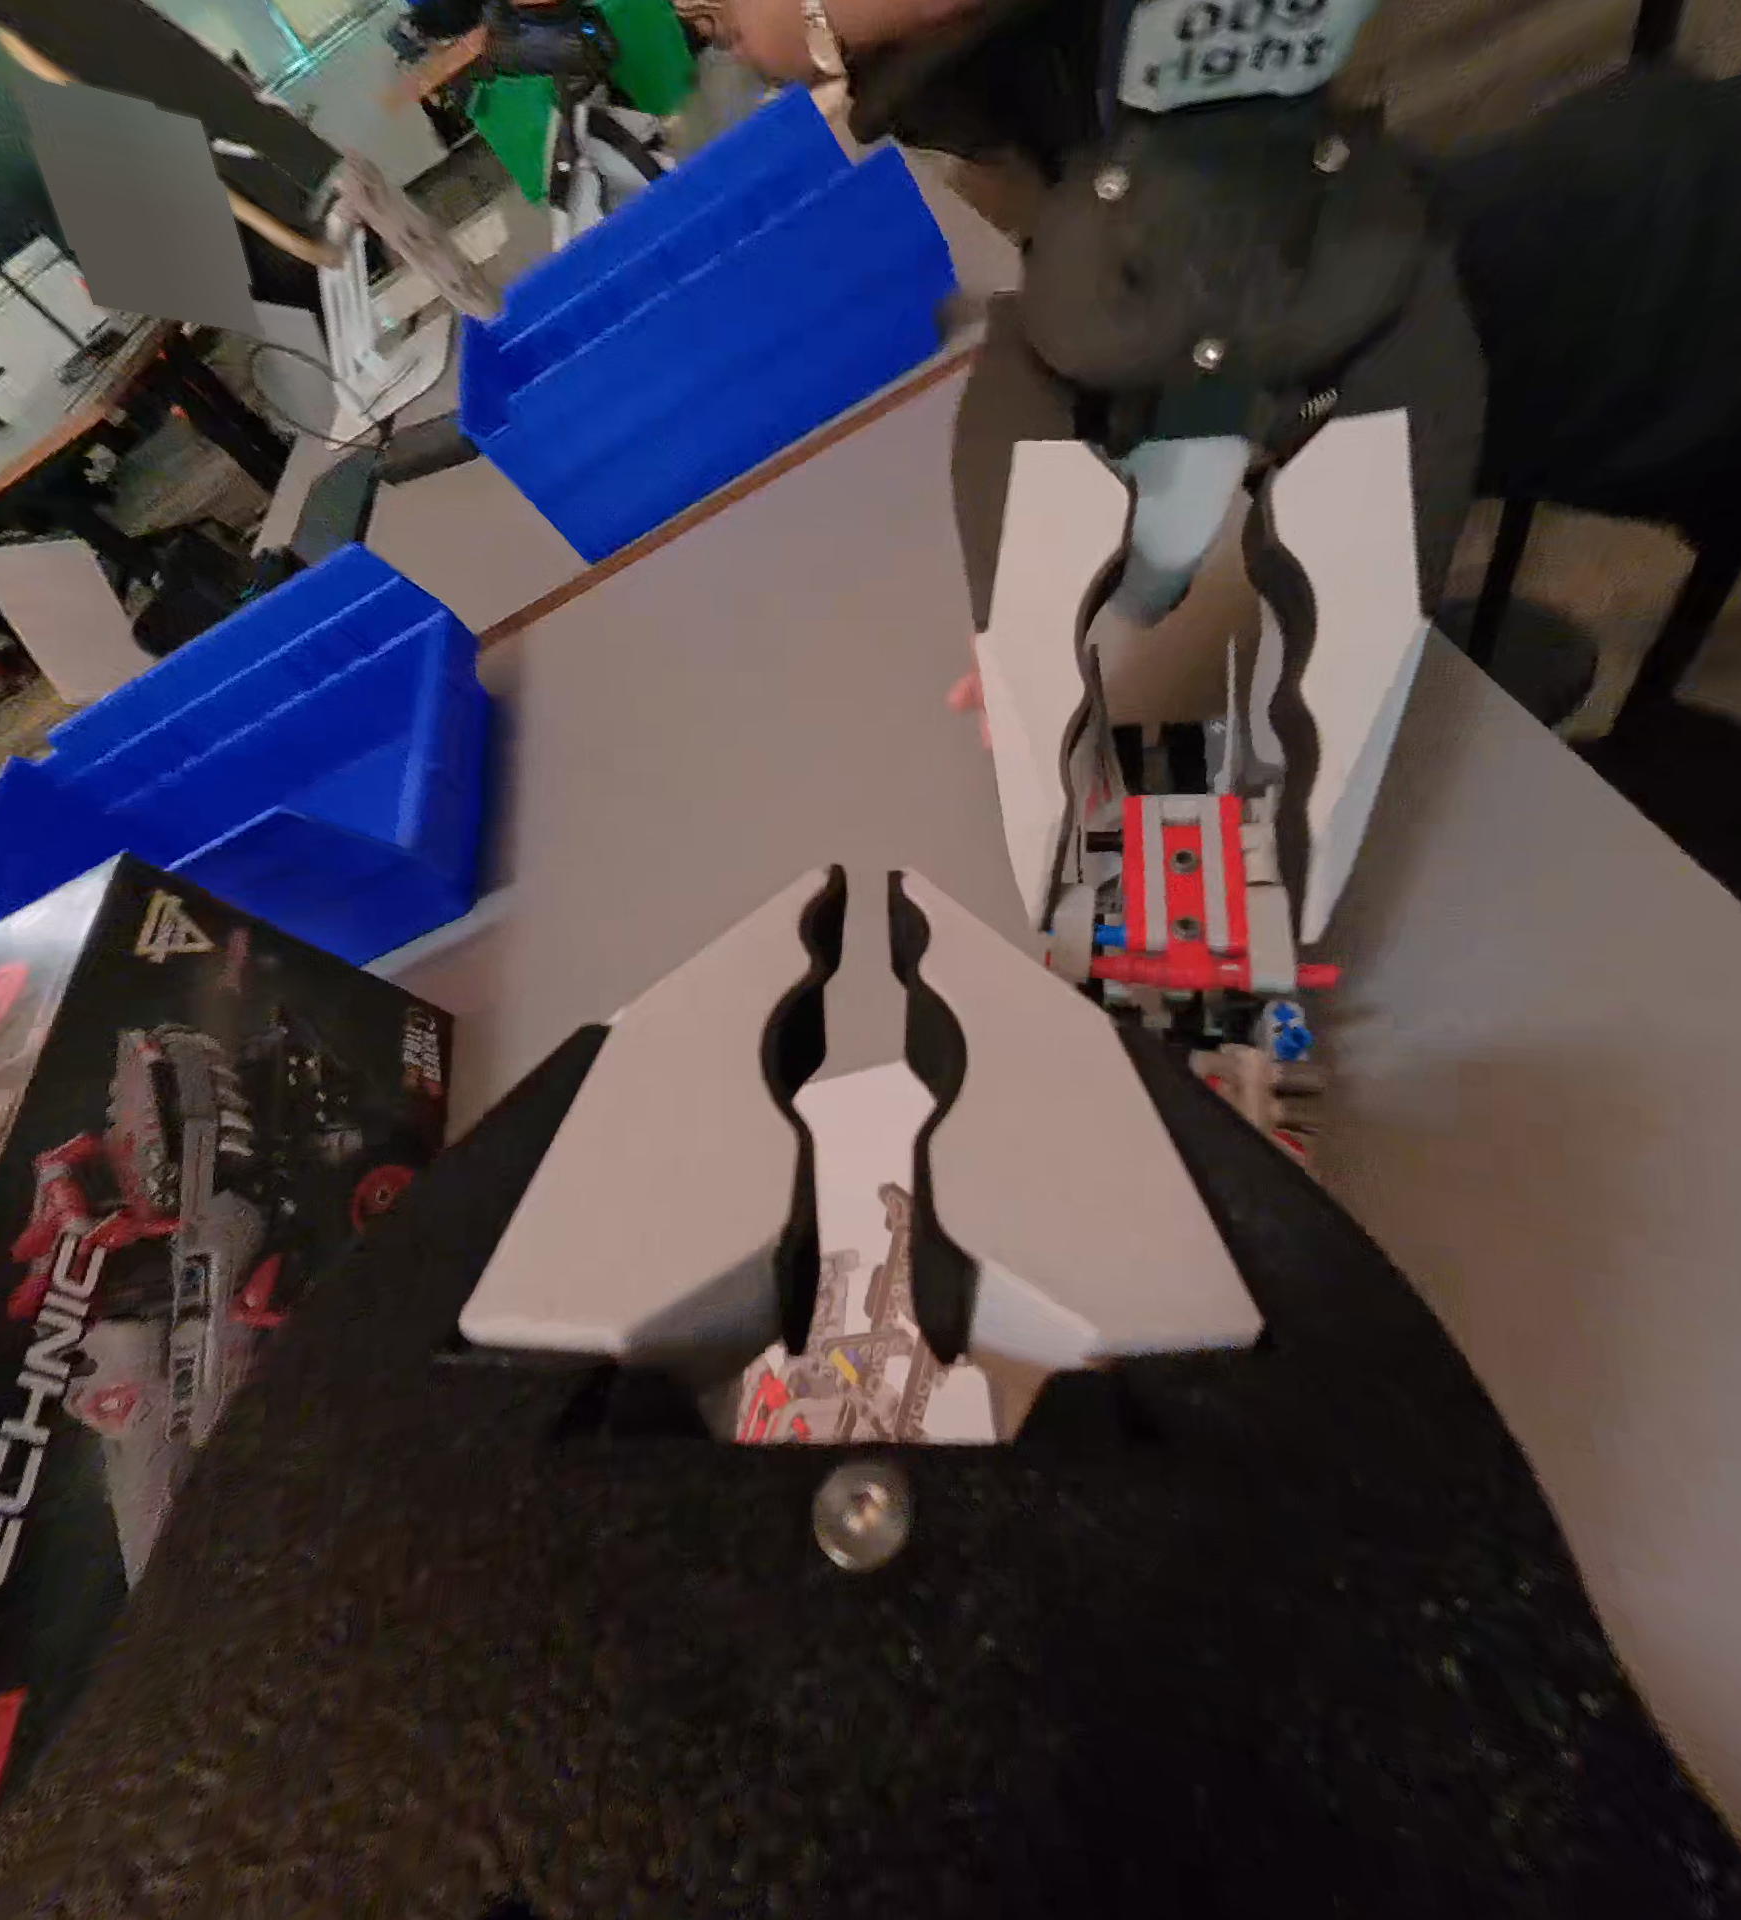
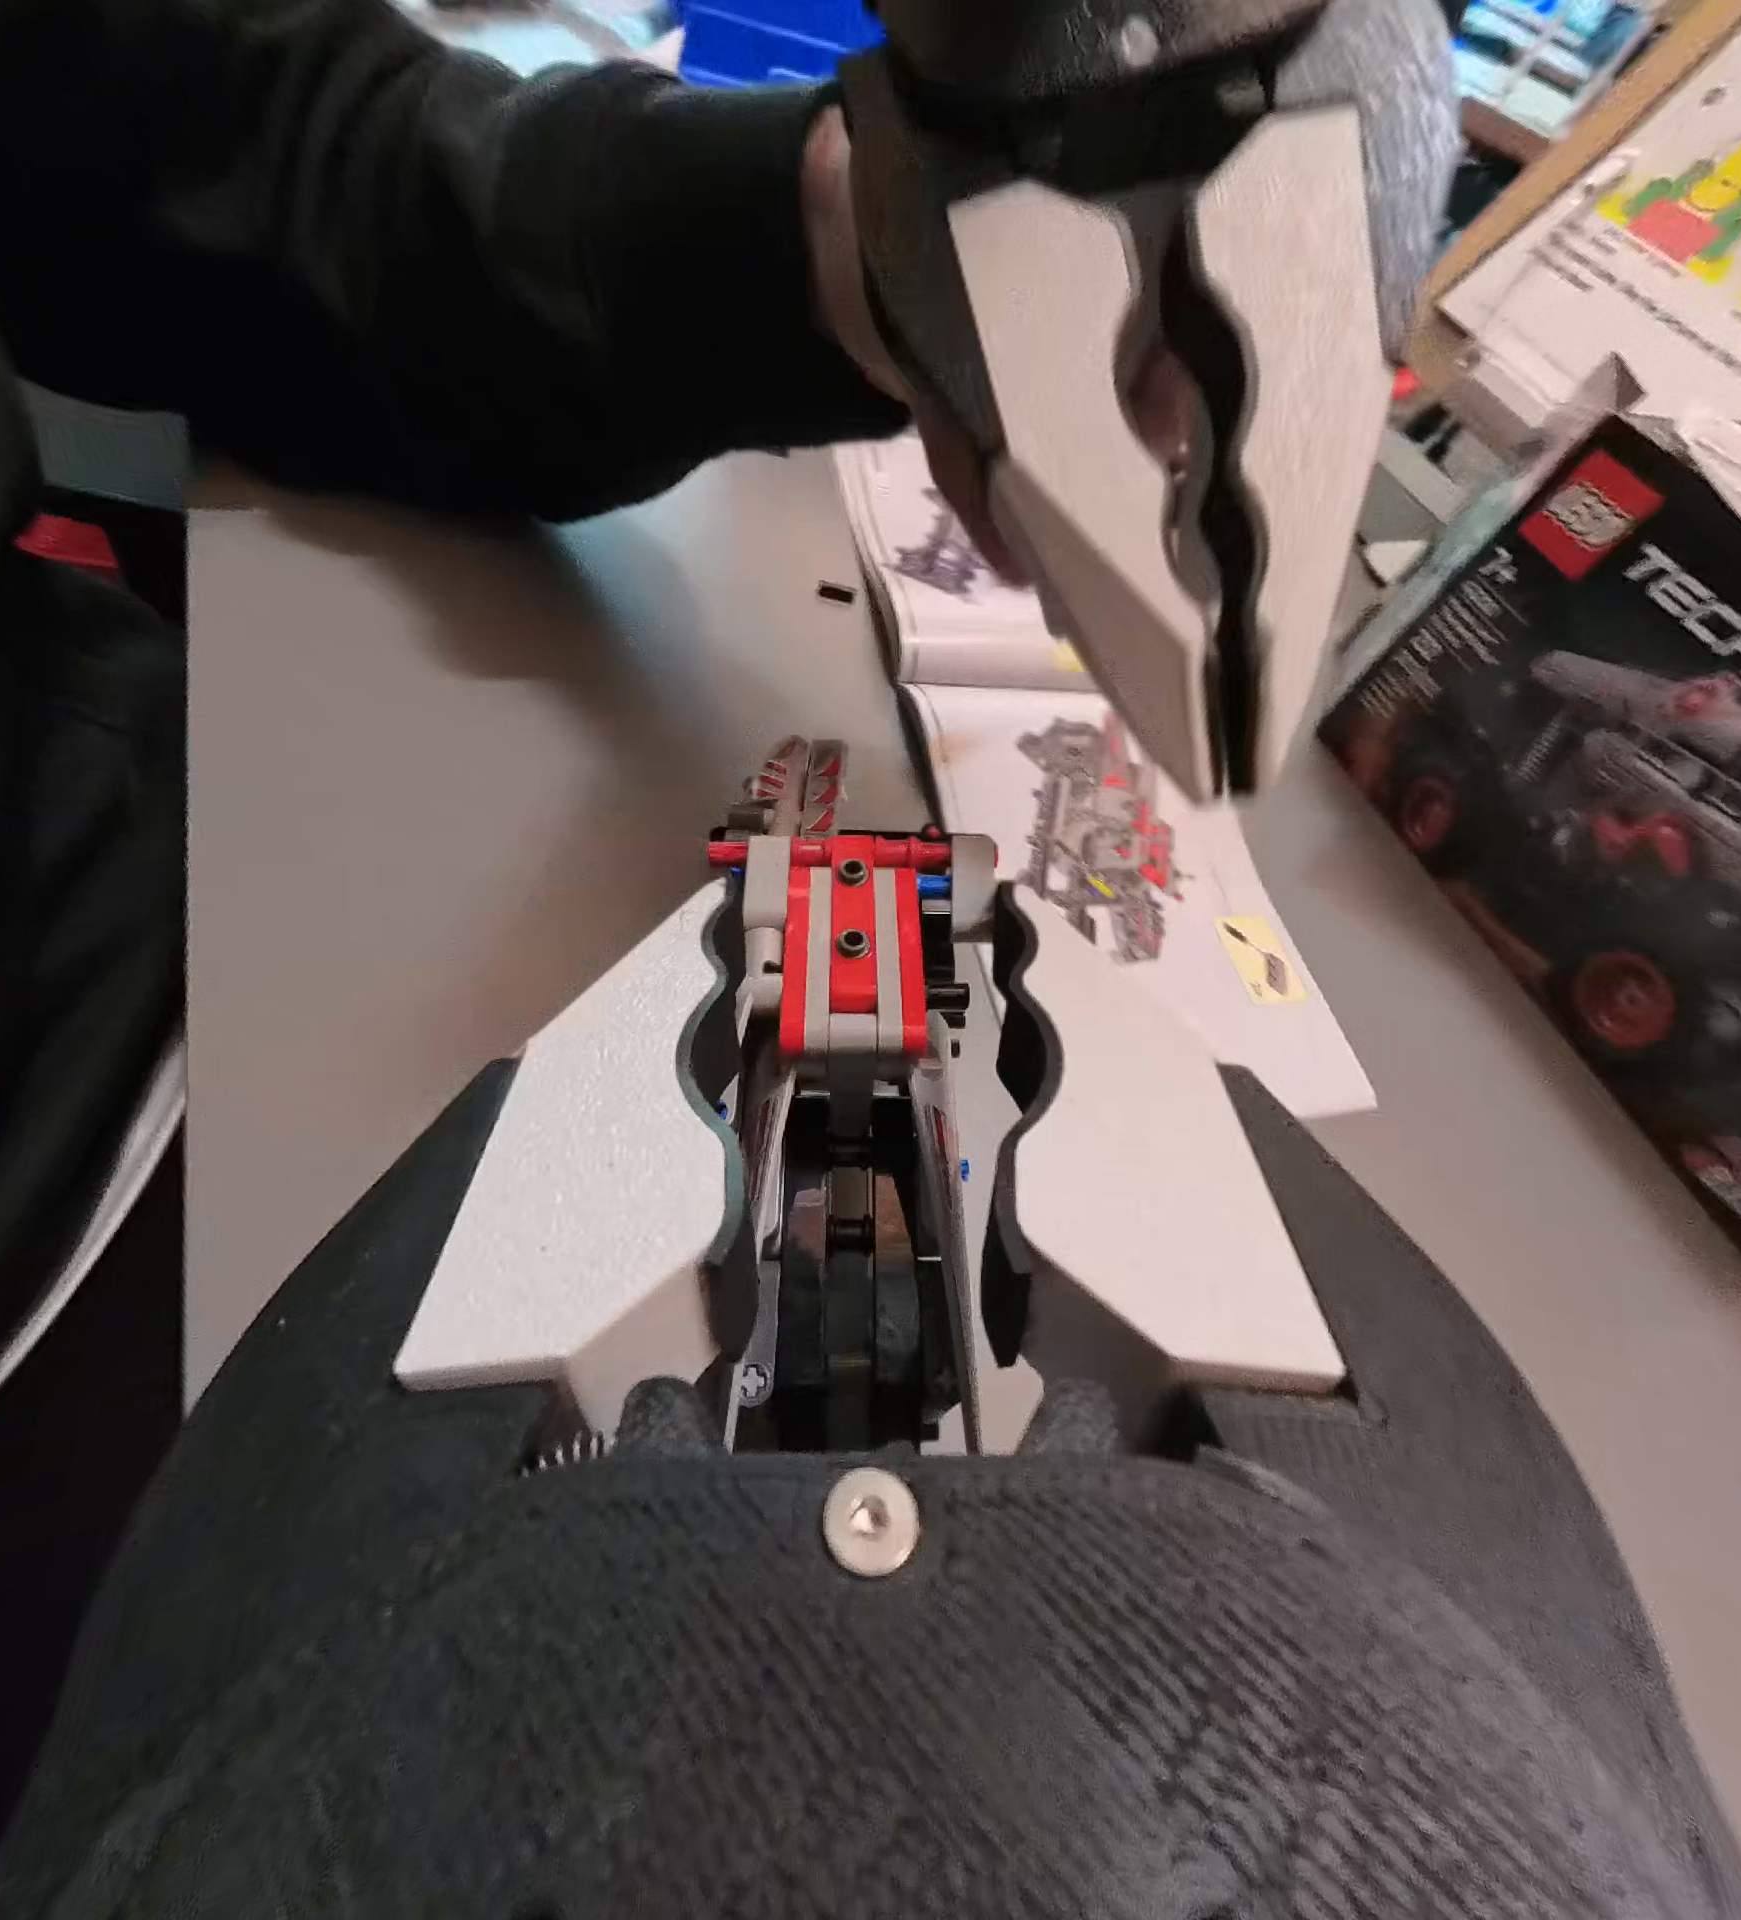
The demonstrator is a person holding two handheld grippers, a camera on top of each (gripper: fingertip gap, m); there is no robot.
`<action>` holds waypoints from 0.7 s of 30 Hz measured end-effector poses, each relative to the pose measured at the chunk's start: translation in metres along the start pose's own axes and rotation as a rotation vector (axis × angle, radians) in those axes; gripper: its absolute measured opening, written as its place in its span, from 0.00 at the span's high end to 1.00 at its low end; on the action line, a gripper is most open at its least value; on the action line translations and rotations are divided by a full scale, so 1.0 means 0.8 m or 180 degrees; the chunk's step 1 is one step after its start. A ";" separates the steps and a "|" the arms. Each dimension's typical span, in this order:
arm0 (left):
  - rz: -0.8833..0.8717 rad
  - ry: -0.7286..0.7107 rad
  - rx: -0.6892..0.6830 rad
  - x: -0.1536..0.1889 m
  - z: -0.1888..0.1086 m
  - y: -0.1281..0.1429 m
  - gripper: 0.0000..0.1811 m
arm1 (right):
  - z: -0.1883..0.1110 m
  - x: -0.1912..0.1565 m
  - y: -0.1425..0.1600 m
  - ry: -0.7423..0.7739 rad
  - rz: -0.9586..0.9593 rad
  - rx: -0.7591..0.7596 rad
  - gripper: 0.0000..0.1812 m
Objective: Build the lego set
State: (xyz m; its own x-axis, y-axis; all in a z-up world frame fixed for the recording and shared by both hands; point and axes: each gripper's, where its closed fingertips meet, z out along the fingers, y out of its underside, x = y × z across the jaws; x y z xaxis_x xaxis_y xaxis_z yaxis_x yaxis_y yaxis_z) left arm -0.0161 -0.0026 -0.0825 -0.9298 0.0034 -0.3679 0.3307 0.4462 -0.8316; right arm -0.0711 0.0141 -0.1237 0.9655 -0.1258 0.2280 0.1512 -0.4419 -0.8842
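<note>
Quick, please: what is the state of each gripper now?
Left gripper: nearly shut, empty.
Right gripper: holding the red and grey brick-built model.

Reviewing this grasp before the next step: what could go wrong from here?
1. The right gripper clamps the red and grey lego model on its thin side panels; squeezing or twisting might pop pieces loose.
2. The left gripper hangs nearly shut and empty over the instruction booklet; coming down it could snag a page.
3. A small black piece lies loose on the table, easily swept off.
</note>
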 end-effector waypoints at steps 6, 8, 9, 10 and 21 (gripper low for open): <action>-0.0171 0.0428 -0.0157 0.017 0.003 0.018 0.92 | -0.013 0.024 0.012 0.0276 0.0023 -0.0016 0.74; -0.0193 0.0612 -0.0192 0.028 0.008 0.025 0.87 | -0.015 0.026 0.013 0.0270 0.0057 0.0029 0.74; -0.0180 0.0729 -0.0236 0.035 0.009 0.030 0.83 | -0.016 0.027 0.013 0.0276 0.0069 0.0034 0.74; -0.0153 0.0794 -0.0273 0.039 0.011 0.034 0.79 | -0.017 0.028 0.014 0.0280 0.0071 0.0035 0.74; 0.0071 0.0713 -0.0248 0.046 0.028 0.040 0.71 | -0.024 0.037 0.017 0.0446 -0.0047 0.0051 0.74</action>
State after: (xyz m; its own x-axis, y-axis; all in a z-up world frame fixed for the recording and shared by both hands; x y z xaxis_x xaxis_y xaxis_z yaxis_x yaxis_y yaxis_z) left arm -0.0358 -0.0085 -0.1324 -0.9379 0.2086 -0.2771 0.3462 0.5114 -0.7865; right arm -0.0442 -0.0125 -0.1209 0.9242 -0.2429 0.2947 0.1696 -0.4304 -0.8865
